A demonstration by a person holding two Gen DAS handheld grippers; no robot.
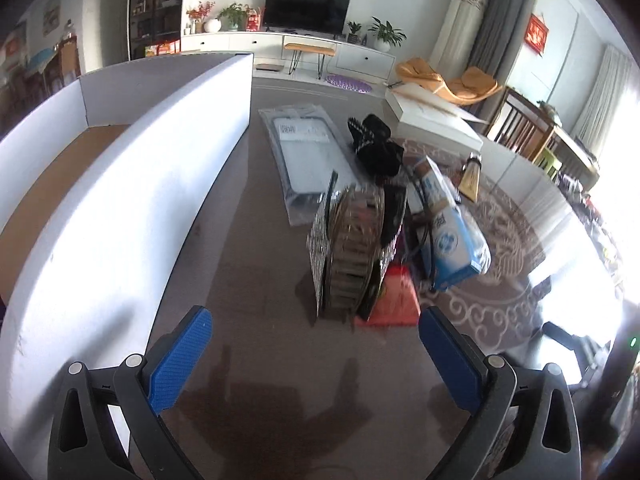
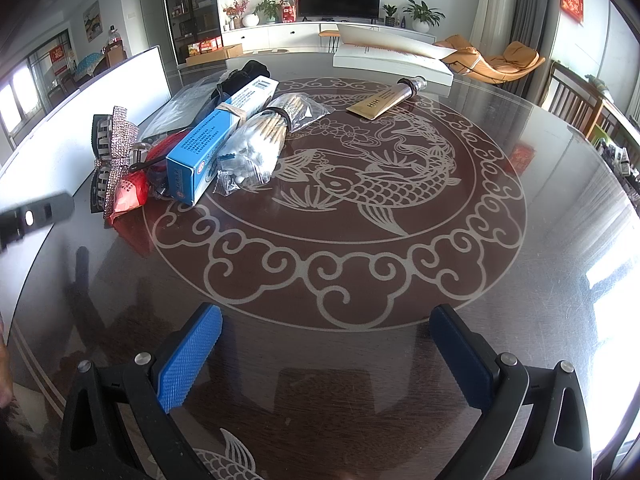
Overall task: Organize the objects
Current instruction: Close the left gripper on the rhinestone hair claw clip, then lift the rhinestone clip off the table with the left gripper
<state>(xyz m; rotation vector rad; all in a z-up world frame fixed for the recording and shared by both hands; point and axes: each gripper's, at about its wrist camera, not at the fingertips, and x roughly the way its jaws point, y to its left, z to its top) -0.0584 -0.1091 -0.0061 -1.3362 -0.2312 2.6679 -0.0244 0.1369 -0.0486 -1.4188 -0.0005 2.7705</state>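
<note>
A pile of small items lies on the dark round table [image 2: 360, 360]: a rhinestone bow hair clip [image 2: 114, 156] [image 1: 352, 252], a red packet [image 2: 130, 192] [image 1: 394, 300], a blue and white box [image 2: 220, 136] [image 1: 448, 232], a bag of cotton swabs [image 2: 260, 144], a black cloth [image 1: 376, 144] and a clear plastic sleeve [image 1: 308, 160]. A gold tube [image 2: 384, 100] lies apart, further back. My left gripper [image 1: 316, 336] is open and empty, just short of the hair clip. My right gripper [image 2: 326, 336] is open and empty over the table's front, well short of the pile.
A white open box with a brown floor [image 1: 132, 184] stands at the table's left edge, beside the pile. A white flat box [image 2: 392, 60] lies at the table's far side. Chairs [image 2: 576, 96] stand to the right. The left gripper's body [image 2: 36, 214] shows at the left.
</note>
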